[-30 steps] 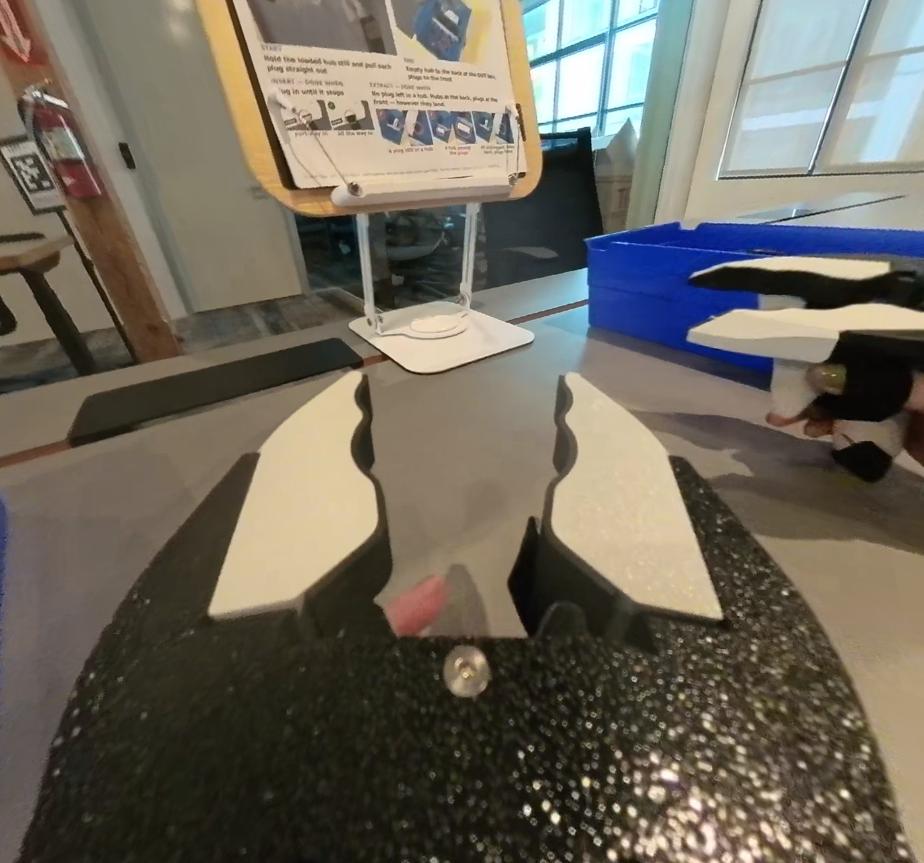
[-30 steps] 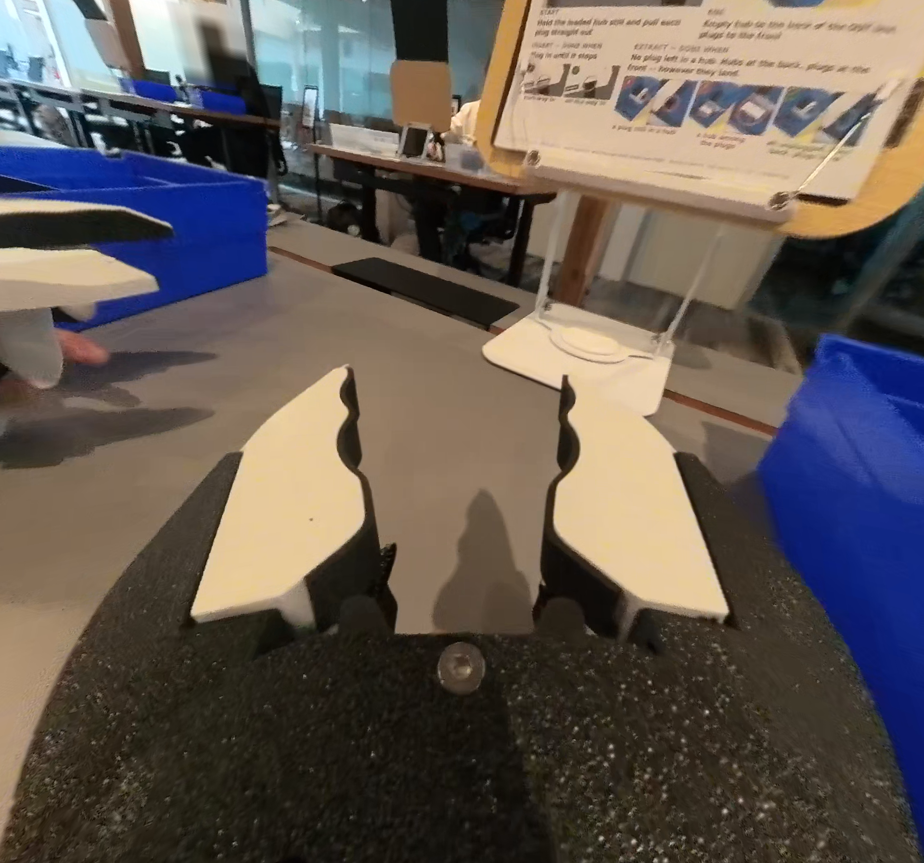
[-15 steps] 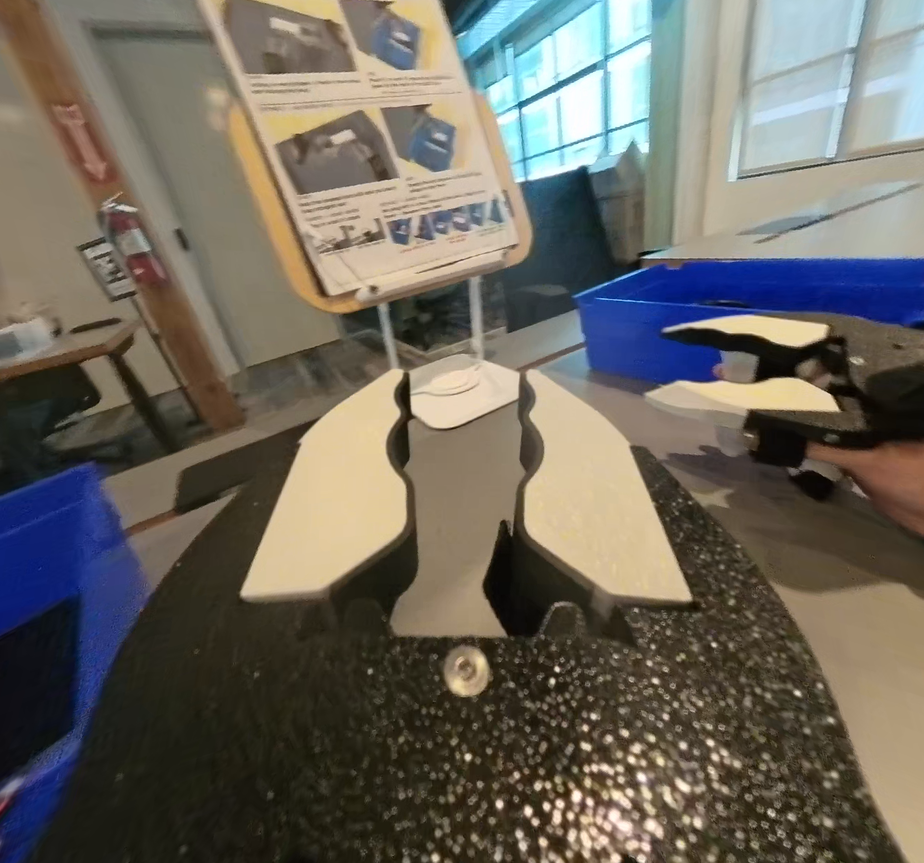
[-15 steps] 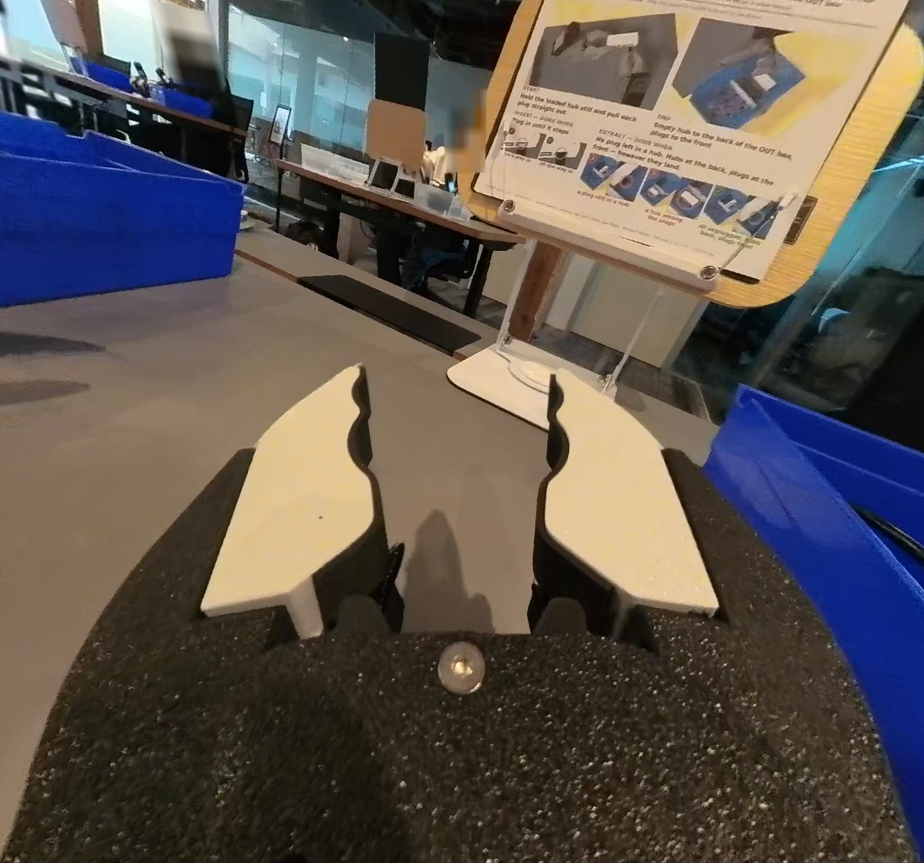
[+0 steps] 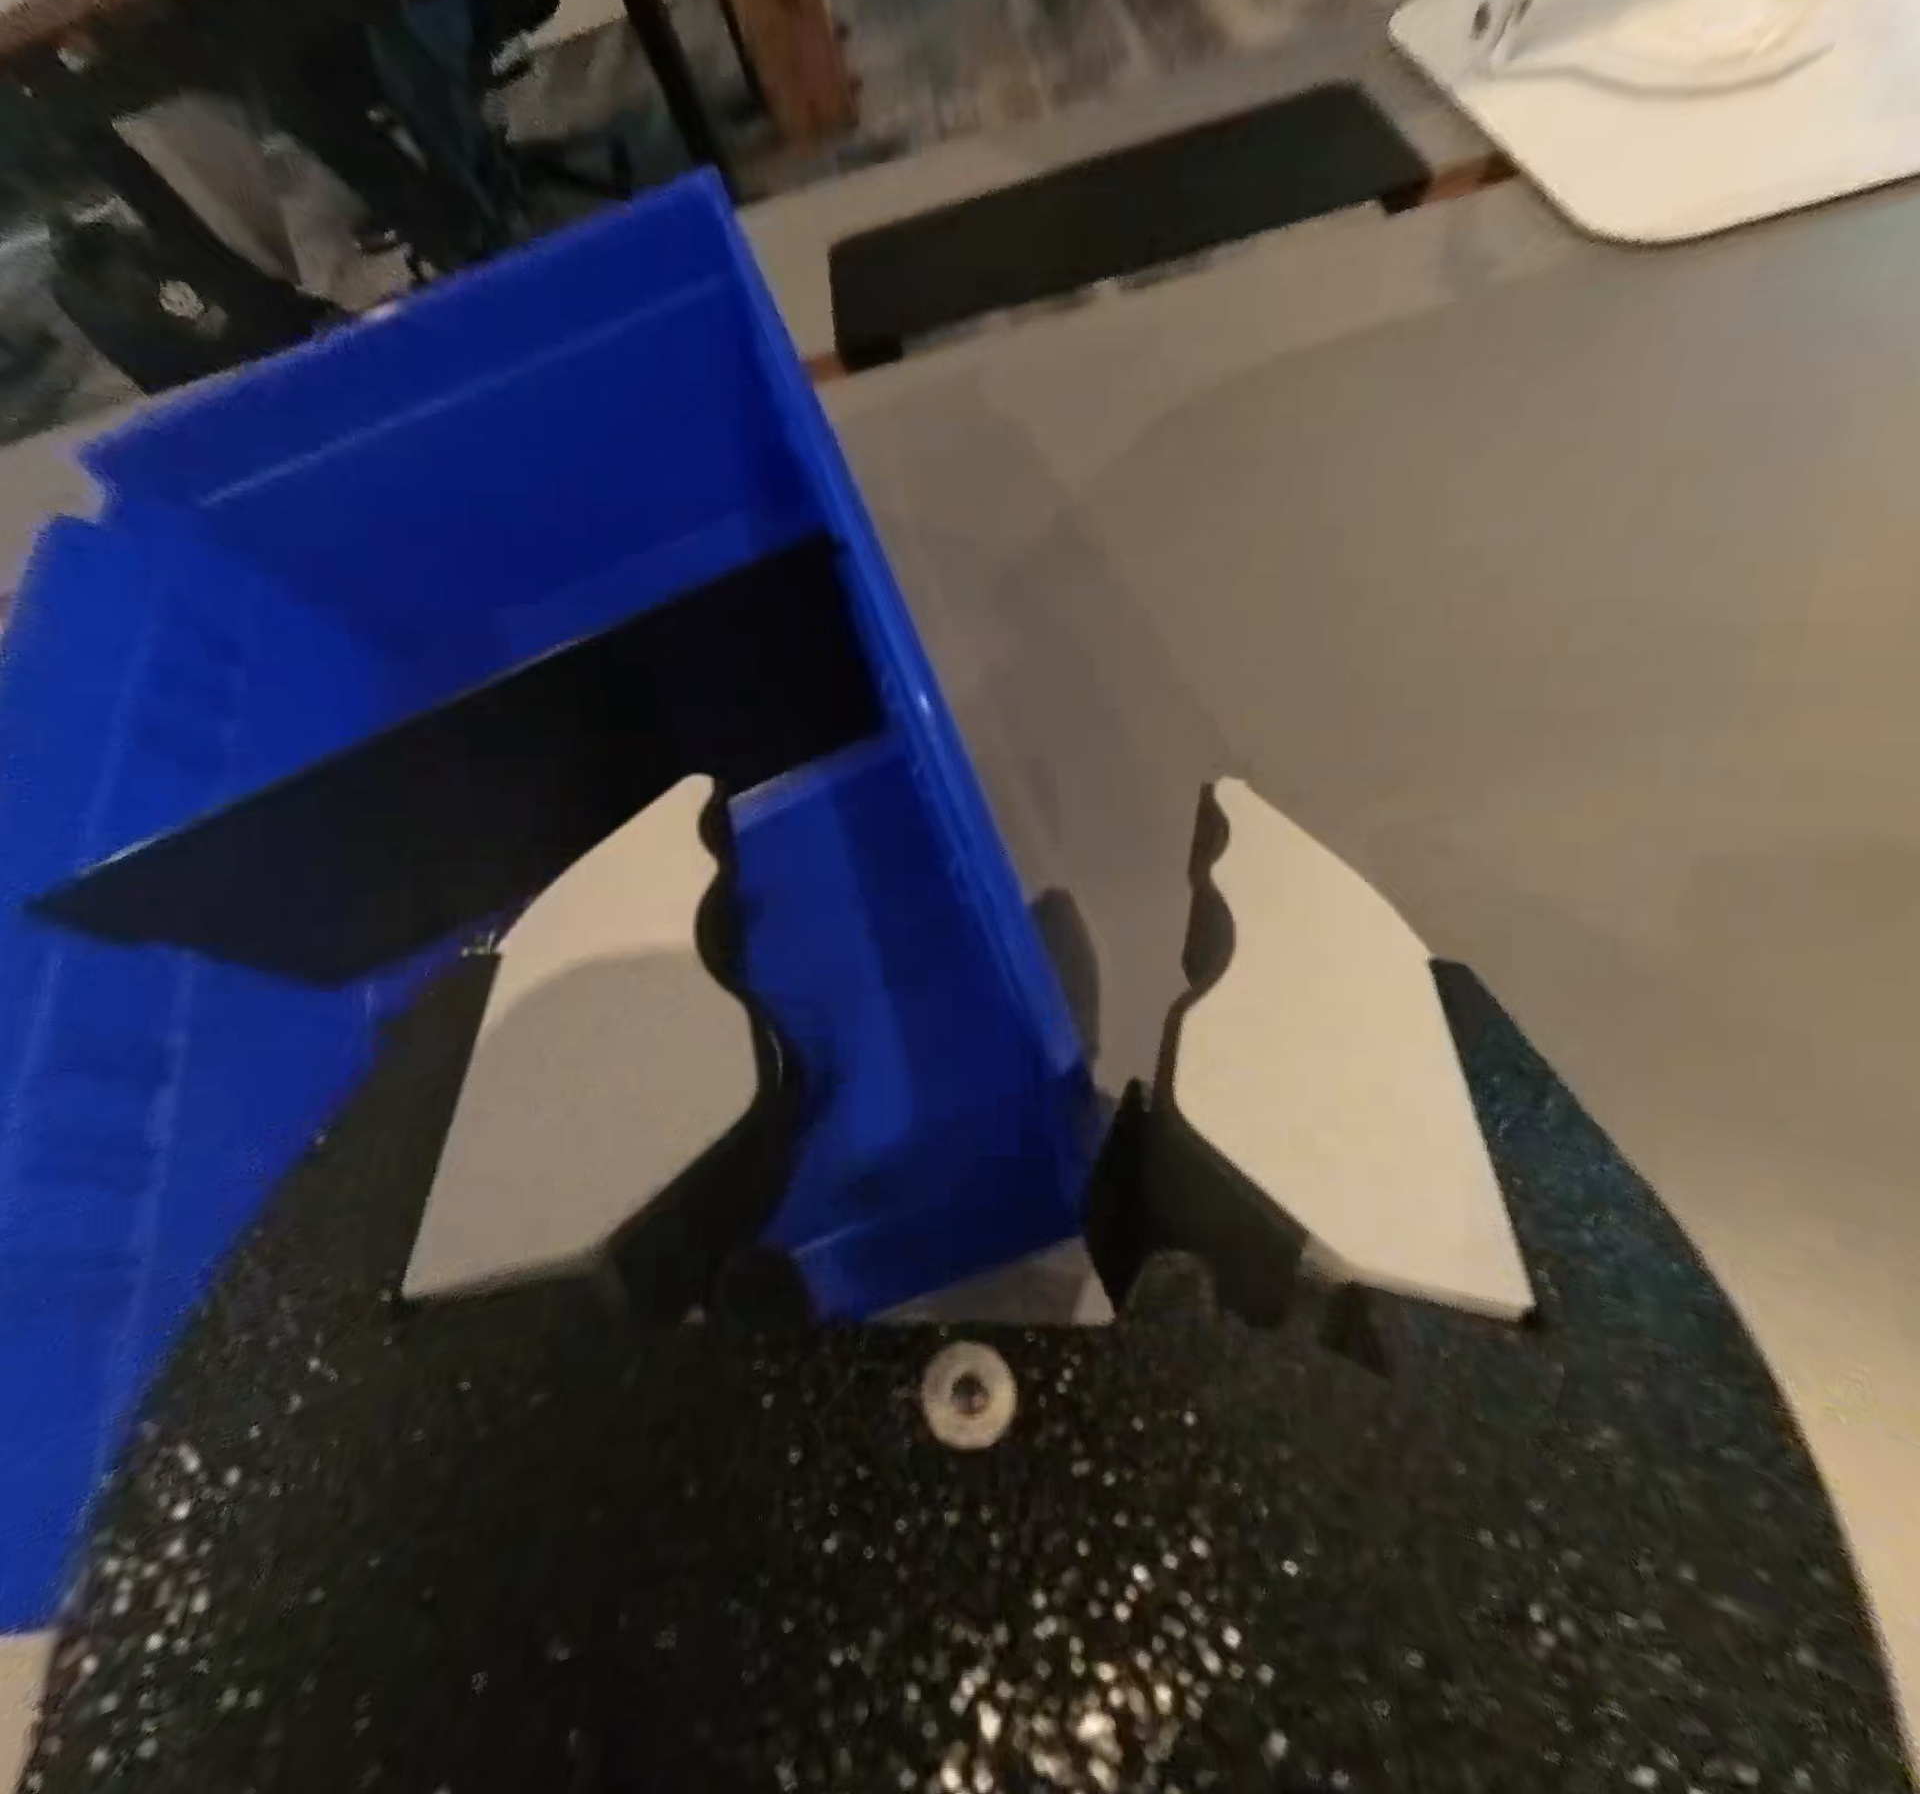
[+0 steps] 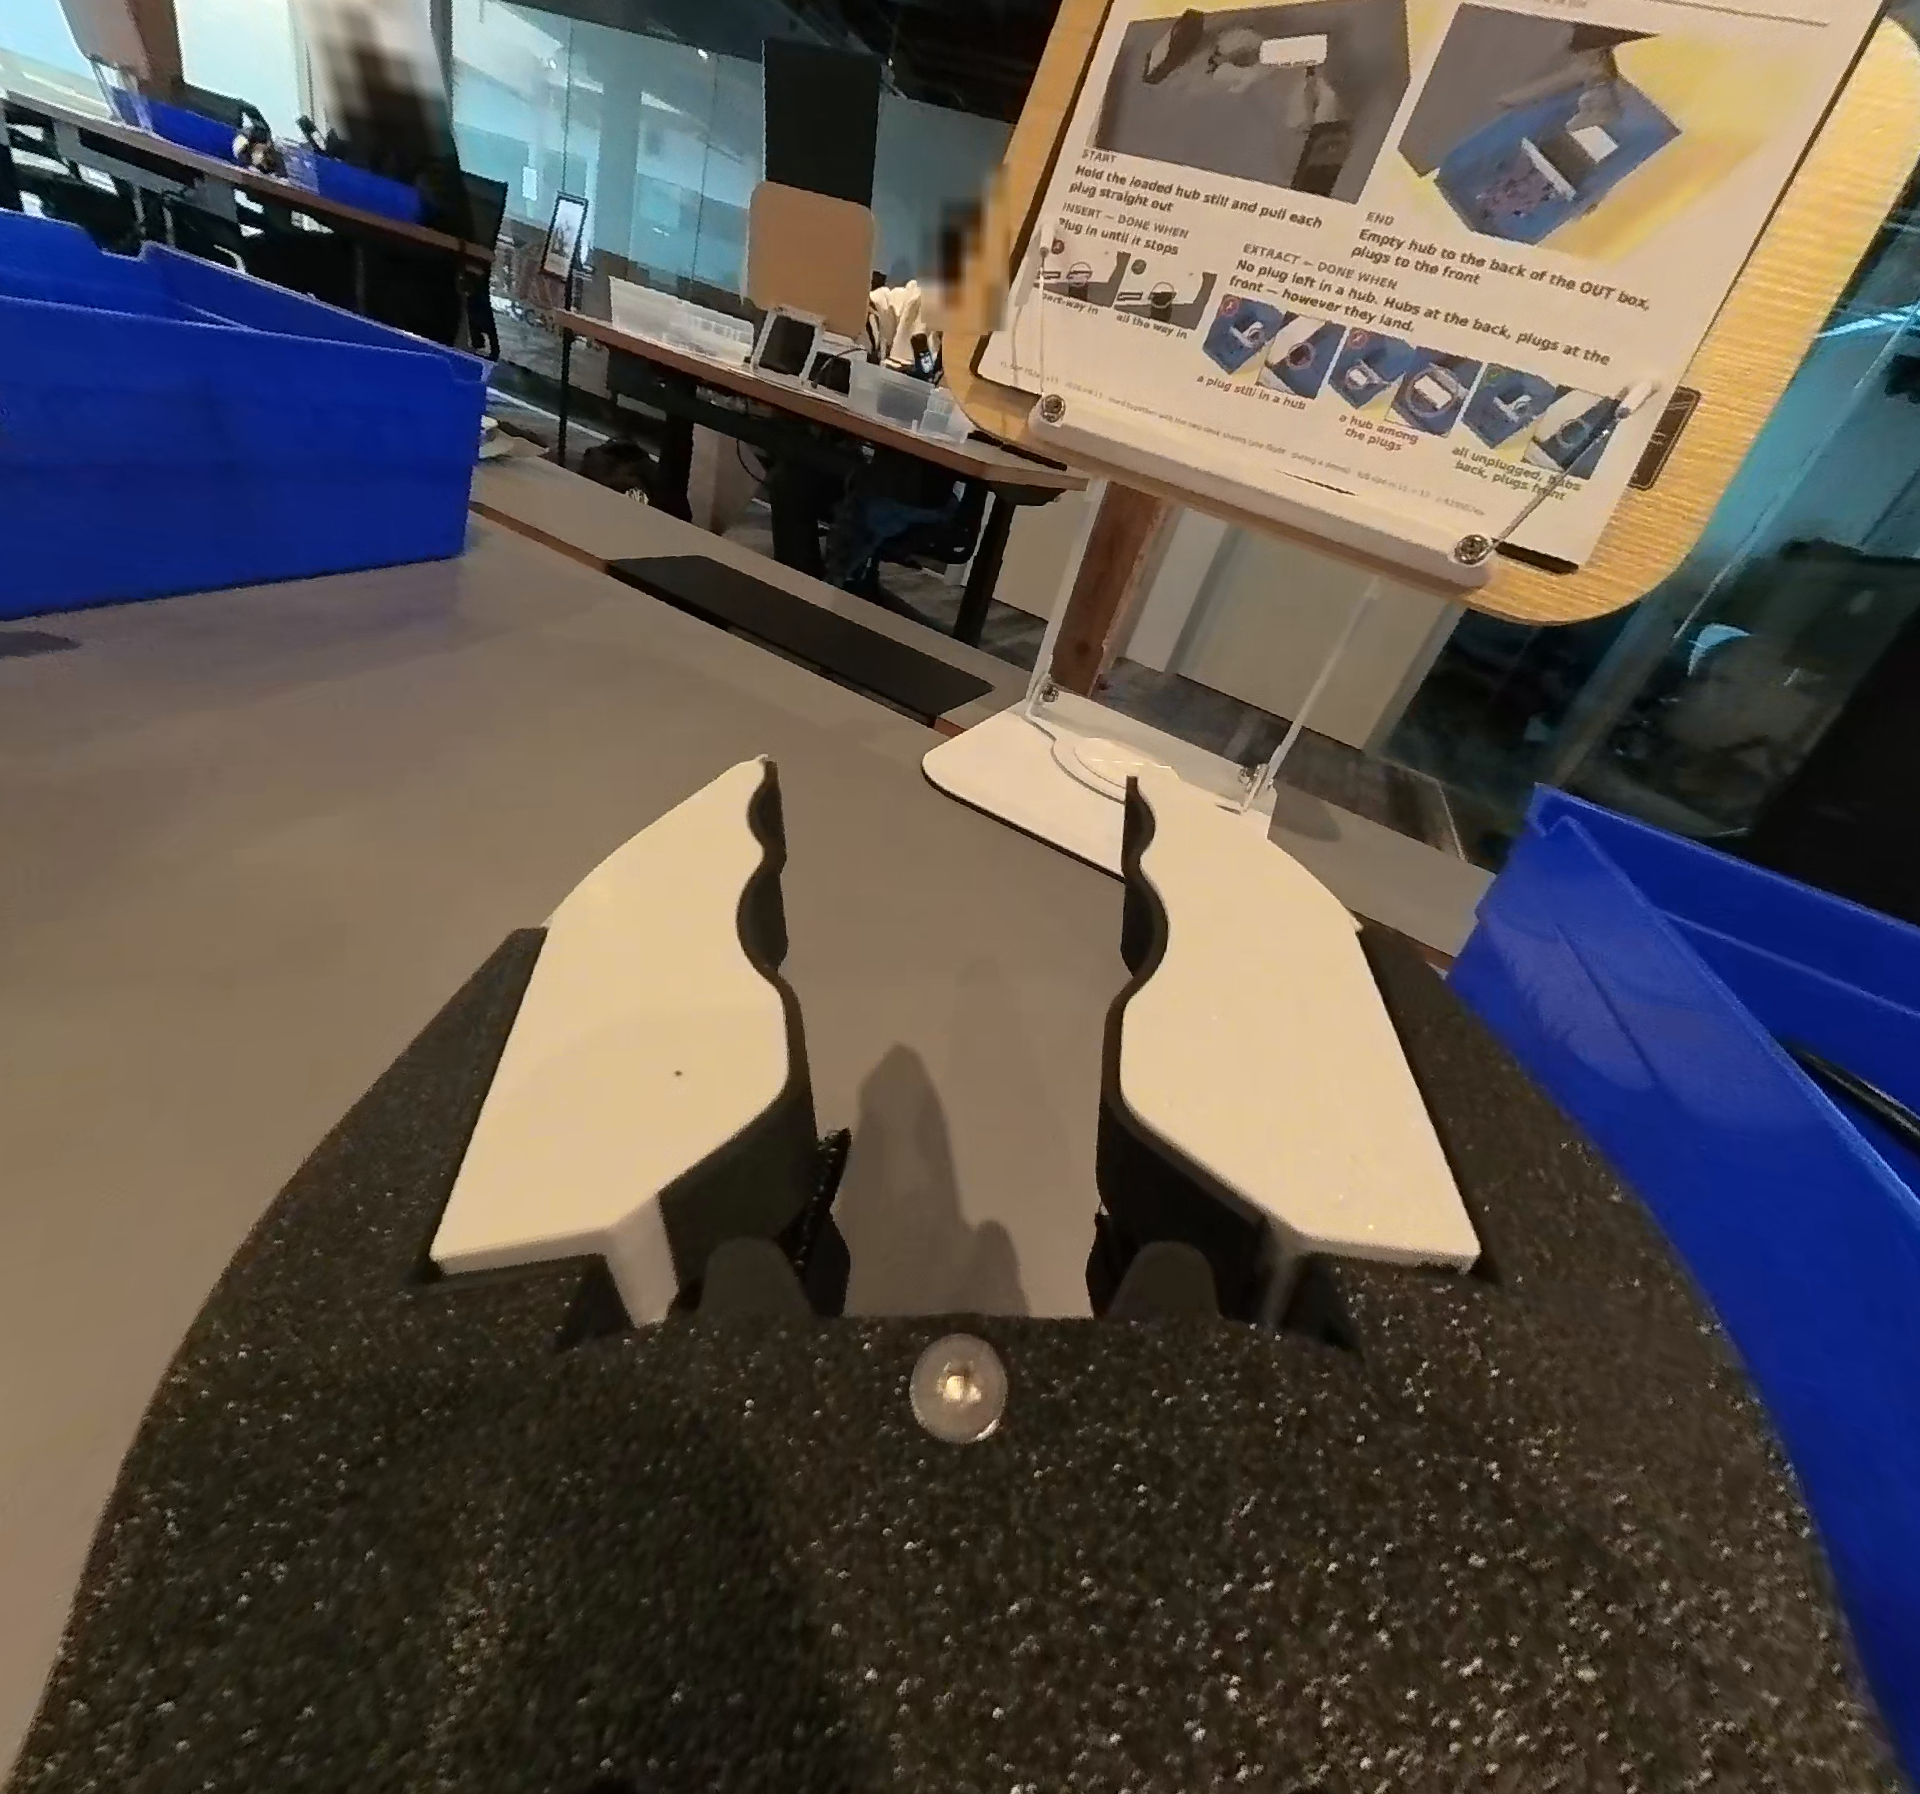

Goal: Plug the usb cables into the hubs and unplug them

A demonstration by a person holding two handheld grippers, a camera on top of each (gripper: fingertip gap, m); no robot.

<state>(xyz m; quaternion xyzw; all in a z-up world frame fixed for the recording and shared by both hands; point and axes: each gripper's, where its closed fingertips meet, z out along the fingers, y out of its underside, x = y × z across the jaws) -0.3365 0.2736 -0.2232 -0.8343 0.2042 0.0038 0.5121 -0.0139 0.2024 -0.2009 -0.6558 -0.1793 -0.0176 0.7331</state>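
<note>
The left gripper [image 5: 961, 897] was held above the blue plastic bin [image 5: 499, 518] on the grey bench [image 5: 1455, 549], fingers spread; the right gripper [image 6: 948, 866] likewise was spread, empty; no cables or hubs could be seen

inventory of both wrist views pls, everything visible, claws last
blue bin: 1 in the left wrist view, black divider across it, left on the grey table; contents not visible
blue bins, right wrist view: 2, one far left, one at right edge with a dark cable end showing
black pad: 1, flat, table's far edge
instruction board: 1, wood-backed printed sheet on a white stand base
background desks: dark, beyond the table
left claw: white fingers, open, empty, over the bin's near corner
right claw: white fingers, open, empty, above the table
</note>
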